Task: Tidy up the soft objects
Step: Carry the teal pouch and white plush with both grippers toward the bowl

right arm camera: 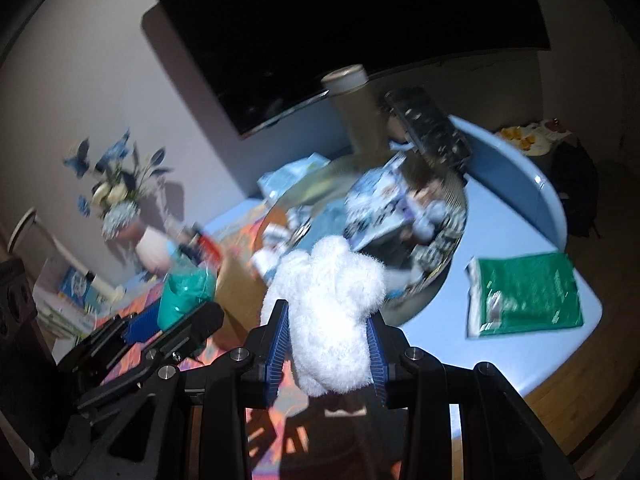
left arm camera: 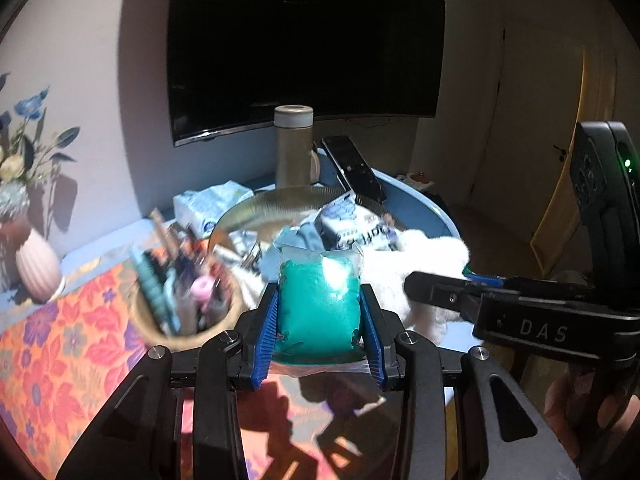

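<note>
Currently, left gripper (left arm camera: 320, 320) clamps teal pouch (left arm camera: 320, 304); right gripper (right arm camera: 328, 344) clamps white plush (right arm camera: 332, 312). Both items hang above table (right arm camera: 520, 208), bowl (right arm camera: 448, 280) at 12 o'clock

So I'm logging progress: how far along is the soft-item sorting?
Done: packets already lie in the round metal bowl. In hand: the left gripper clamps a teal bead-filled pouch; the right gripper clamps a white fluffy plush. Left: the green flat packet on the blue table.
</note>
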Action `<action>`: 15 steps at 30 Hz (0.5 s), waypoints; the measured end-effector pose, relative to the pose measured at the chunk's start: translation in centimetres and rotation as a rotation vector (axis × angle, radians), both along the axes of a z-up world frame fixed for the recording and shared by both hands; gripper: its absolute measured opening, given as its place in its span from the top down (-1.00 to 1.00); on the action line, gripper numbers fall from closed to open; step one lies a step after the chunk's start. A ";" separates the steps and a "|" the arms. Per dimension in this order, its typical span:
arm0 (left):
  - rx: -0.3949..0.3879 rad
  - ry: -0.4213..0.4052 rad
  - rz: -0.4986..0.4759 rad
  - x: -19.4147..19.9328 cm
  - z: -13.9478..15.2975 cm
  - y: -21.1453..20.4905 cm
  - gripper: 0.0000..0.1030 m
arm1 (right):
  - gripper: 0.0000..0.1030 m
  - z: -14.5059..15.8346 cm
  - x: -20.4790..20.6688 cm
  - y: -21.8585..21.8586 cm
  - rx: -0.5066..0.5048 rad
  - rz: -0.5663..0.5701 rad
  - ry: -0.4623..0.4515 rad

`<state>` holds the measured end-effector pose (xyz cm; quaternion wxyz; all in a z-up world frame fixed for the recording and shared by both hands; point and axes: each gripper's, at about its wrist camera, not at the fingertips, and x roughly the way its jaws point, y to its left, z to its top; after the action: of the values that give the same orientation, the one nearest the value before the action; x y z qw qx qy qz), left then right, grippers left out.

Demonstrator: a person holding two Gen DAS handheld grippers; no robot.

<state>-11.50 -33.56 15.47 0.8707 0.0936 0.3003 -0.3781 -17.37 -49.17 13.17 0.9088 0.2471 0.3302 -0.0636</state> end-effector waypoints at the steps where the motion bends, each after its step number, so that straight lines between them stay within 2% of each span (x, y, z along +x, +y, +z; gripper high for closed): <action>1: -0.003 0.007 -0.003 0.4 0.1 -0.6 0.32 | 0.32 0.2 0.3 -0.6 0.004 -0.008 -0.008; 8: -0.014 0.006 0.000 2.8 1.1 -3.3 0.32 | 0.32 2.3 2.6 -3.7 0.006 -0.055 -0.078; 15: -0.005 0.024 0.021 4.5 0.7 -4.7 0.32 | 0.31 3.0 5.2 -5.4 0.016 -0.071 -0.095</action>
<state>-7.04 -38.23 16.12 0.8711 0.0835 0.3108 -0.3709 -12.16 -54.56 16.16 0.9186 0.2686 0.2783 -0.0812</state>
